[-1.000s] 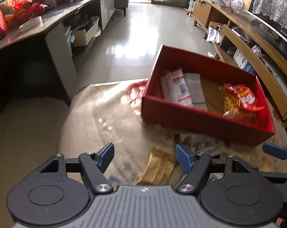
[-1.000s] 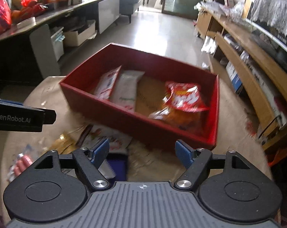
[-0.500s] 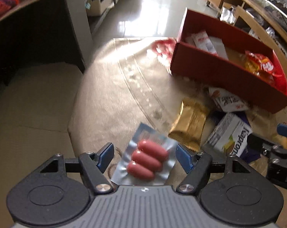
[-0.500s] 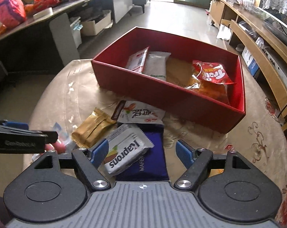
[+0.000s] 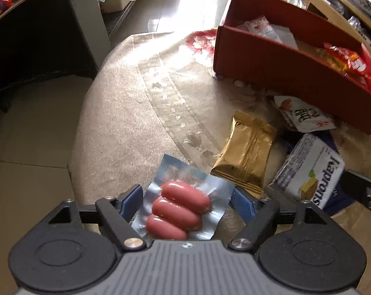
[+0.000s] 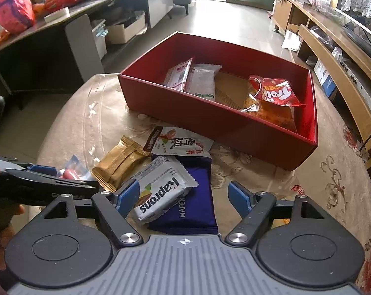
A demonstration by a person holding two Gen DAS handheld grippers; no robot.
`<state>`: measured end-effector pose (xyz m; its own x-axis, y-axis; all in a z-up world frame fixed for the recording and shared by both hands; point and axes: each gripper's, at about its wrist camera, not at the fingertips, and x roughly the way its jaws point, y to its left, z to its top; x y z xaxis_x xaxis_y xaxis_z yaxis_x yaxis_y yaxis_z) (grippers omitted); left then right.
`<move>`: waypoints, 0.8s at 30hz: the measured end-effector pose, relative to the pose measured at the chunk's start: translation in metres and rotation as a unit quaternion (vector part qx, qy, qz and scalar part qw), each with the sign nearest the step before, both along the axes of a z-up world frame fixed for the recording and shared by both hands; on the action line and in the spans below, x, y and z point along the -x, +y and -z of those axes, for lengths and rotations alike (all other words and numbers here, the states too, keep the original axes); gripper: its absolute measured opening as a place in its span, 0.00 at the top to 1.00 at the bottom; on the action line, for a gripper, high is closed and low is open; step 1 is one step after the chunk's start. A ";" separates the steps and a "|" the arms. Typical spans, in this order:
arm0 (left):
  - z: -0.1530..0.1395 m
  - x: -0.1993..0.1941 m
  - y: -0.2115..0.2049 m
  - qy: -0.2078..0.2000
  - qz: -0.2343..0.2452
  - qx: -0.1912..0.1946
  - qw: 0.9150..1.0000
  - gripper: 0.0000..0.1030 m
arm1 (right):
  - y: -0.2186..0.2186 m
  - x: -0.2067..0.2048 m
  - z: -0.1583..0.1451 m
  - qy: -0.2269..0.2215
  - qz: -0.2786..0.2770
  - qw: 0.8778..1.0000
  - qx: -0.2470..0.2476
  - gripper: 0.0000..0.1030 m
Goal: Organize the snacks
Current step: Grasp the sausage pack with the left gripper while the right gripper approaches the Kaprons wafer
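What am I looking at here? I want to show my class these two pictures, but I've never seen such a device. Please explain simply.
A person holds a two-finger grasping tool in each hand; a camera on each looks forward along its blue-tipped fingers. One picture is from the left tool, one from the right tool. Both are open; nothing is gripped. The sausage pack lies between the left tool's fingers. The white Kaprons wafer lies on a blue wafer pack by the right tool. A gold packet and a white snack bag lie nearby on the table. The red box already holds some snacks.
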<state>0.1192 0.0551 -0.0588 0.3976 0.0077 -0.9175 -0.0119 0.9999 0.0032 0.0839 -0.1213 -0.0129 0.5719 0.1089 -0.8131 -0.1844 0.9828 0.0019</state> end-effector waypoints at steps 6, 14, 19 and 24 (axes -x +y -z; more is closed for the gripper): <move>-0.003 0.011 -0.001 -0.001 0.010 0.004 1.000 0.30 | 0.004 -0.001 0.004 0.005 -0.007 1.000 0.005 0.18; -0.009 0.036 -0.001 0.015 0.010 0.041 0.999 0.32 | 0.004 -0.002 0.009 0.018 -0.003 1.000 0.005 0.20; -0.012 0.056 -0.003 0.015 0.020 0.062 0.998 0.32 | -0.004 -0.006 0.011 0.030 0.019 0.999 -0.020 0.20; -0.009 0.059 -0.008 0.021 0.034 0.060 0.997 0.32 | 0.007 -0.011 0.012 0.036 0.016 0.998 -0.043 0.18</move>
<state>0.0597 0.0473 -0.0501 0.3546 -0.1285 -0.9262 0.0527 0.9917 -0.1175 0.0948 -0.1146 -0.0247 0.5162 0.1630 -0.8408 -0.1495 0.9838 0.0990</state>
